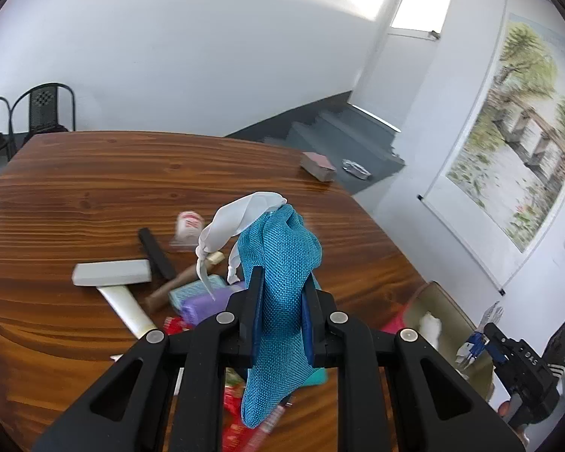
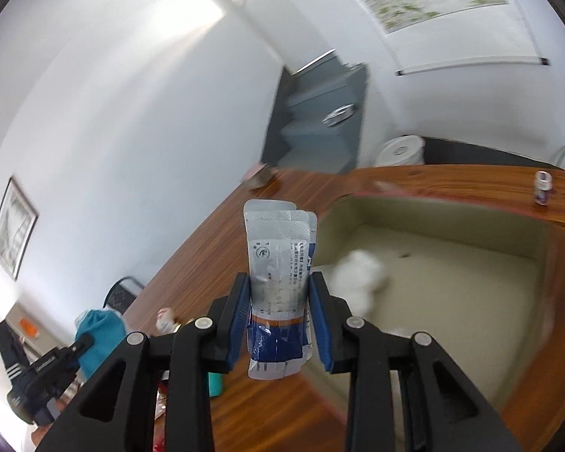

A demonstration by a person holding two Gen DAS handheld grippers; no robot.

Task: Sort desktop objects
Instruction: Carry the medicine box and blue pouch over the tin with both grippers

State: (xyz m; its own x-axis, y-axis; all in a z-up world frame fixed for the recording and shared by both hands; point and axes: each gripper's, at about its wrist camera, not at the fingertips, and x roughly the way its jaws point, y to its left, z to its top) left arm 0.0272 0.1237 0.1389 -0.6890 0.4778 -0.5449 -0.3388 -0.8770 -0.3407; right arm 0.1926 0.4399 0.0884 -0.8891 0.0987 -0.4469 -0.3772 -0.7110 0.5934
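The teal woven drawstring pouch (image 1: pixel 278 290) was clamped between the blue pads of the left gripper (image 1: pixel 280 293), lifted clear of the wooden table (image 1: pixel 75 196); its white ribbon ties (image 1: pixel 241 222) hung from the gathered neck. The right gripper (image 2: pixel 279 293) was closed on a stack of blue-and-silver foil sachets (image 2: pixel 278 263), held upright over the table just beside the olive-green tray (image 2: pixel 452 214). A white fluffy object (image 2: pixel 359 275), blurred, lay inside that tray.

Below and beyond the pouch, on the table, lay a cluster of loose items: a grey rectangular box (image 1: pixel 111 272), a white tube (image 1: pixel 126 310) touching its near edge, a black bar (image 1: pixel 156 253) leaning against the box's right end, a brown wooden handle-like piece (image 1: pixel 177 282), a light-blue packet (image 1: pixel 192 292) and a purple packet (image 1: pixel 203 305) side by side, and a small white jar with red print (image 1: pixel 188 226), blurred. Red wrappers (image 1: pixel 237 414) lay under the gripper body; their nature could not be determined.

A pink-topped block (image 1: pixel 318 165) sat near the far table edge, well apart from the cluster. A small purple-capped bottle (image 2: pixel 542 188) stood upright on the table beyond the tray's far corner.
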